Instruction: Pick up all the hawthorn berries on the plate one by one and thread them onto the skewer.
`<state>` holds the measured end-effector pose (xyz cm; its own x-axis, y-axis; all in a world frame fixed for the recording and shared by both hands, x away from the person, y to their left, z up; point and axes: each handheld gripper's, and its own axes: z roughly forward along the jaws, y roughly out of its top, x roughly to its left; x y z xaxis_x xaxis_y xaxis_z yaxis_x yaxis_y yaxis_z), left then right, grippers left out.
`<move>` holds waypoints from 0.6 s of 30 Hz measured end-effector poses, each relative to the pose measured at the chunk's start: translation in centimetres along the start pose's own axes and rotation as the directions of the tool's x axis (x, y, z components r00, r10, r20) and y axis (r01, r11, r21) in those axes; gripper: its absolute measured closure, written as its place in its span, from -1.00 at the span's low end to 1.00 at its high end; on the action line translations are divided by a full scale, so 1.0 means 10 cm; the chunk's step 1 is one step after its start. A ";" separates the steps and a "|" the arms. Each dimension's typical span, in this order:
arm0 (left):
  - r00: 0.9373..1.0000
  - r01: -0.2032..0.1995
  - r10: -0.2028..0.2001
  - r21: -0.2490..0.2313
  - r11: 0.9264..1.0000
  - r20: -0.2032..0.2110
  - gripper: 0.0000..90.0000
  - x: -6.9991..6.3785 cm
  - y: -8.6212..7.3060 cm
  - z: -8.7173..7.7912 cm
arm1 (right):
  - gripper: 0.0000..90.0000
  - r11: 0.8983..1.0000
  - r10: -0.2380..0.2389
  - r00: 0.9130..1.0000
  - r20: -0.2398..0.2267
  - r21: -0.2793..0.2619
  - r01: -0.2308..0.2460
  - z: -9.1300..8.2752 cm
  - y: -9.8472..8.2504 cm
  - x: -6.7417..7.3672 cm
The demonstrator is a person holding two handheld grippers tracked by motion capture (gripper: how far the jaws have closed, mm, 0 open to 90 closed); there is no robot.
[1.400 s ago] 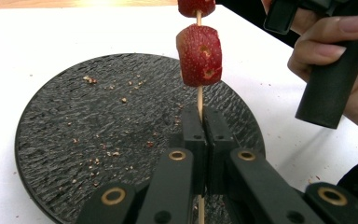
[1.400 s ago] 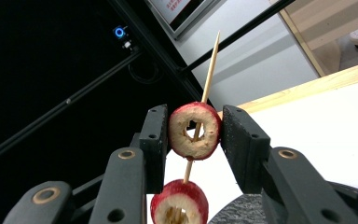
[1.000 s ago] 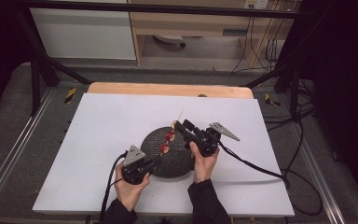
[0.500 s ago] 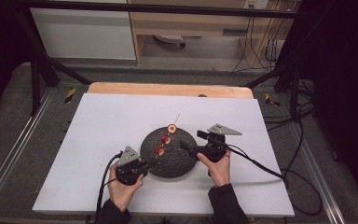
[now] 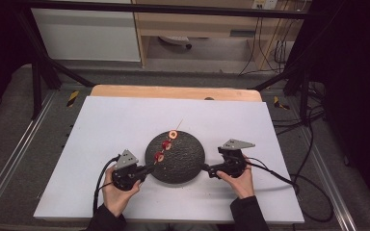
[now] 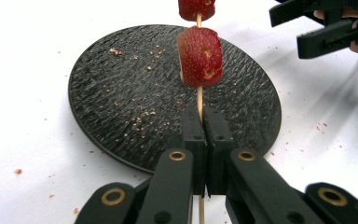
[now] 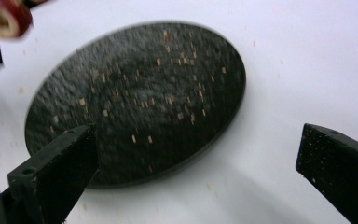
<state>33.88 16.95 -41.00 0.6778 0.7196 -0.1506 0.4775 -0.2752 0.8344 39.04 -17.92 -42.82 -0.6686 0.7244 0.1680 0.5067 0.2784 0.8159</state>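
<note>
A thin wooden skewer (image 5: pixel 166 144) carries three red strawberry pieces (image 6: pixel 200 56) and slants up over a round black plate (image 5: pixel 183 161). My left gripper (image 5: pixel 149 168), at the plate's left edge, is shut on the skewer's lower end (image 6: pixel 199 100). My right gripper (image 5: pixel 206 169) lies low at the plate's right edge, pointing at it. Its jaws have just been opening and stand wide apart (image 7: pixel 196 149) with nothing between them. The right gripper view has the plate (image 7: pixel 140 93) ahead and one strawberry piece (image 7: pixel 2 16) at the top left.
The plate sits on a white board (image 5: pixel 101 125) over a wooden table (image 5: pixel 173 91). Crumbs dot the plate and the board near it. Cables trail from both grippers toward the board's front and right edges.
My right gripper has left the skewer over the plate, moved right and down to the plate's right edge, and its jaws have spread. The left gripper, still holding the skewer, shifted slightly left.
</note>
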 end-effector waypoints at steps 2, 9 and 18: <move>1.000 -0.008 0.008 0.013 1.000 0.002 0.97 0.02 0.01 -0.01 | -0.99 1.000 -0.015 1.000 -0.007 0.023 0.015 -0.03 -0.07 -0.04; 0.999 -0.032 0.032 0.062 0.998 -0.004 0.97 0.06 0.10 0.02 | -0.99 0.998 -0.026 0.999 -0.018 0.054 0.027 -0.16 -0.27 -0.16; 0.999 -0.042 0.043 0.126 0.991 -0.004 0.97 0.10 0.20 0.11 | -0.99 0.997 -0.015 1.000 0.013 0.072 0.014 -0.32 -0.42 -0.29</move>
<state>36.13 16.36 -40.08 0.6957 0.7095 -0.1126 0.5152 -0.3836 0.7664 37.11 -23.21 -44.91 -0.6692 0.7281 0.1486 0.5353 0.3336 0.7760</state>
